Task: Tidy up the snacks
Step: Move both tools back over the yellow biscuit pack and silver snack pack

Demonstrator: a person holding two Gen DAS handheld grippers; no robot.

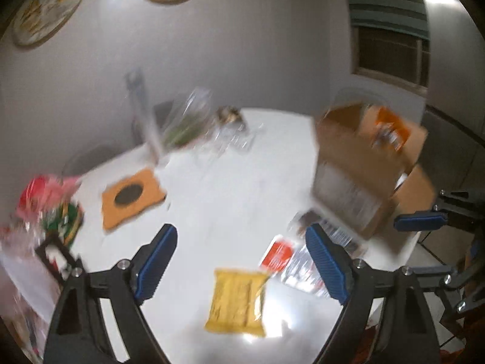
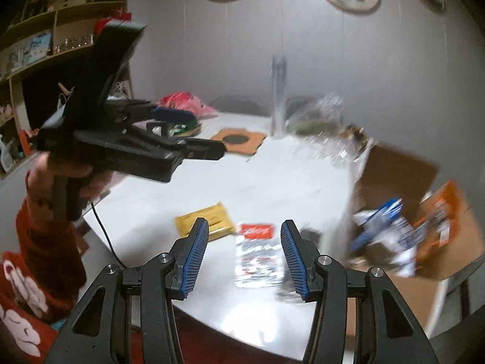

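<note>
Lying flat: yellow snack packet point(image 1: 236, 301), crinkled | left hand-held gripper point(image 1: 242, 261) wide apart, empty | right hand-held gripper point(image 2: 245, 253) likewise

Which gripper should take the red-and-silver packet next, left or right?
Right, probably. The right gripper is open with the packet framed between its fingers, and the box sits on its side. The left gripper, also open, lines up with the yellow packet.

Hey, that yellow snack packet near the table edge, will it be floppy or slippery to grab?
The yellow packet lies flat and thin, so it is probably light and floppy. Its film looks glossy, so it may slide on the smooth white table when pushed.
</note>
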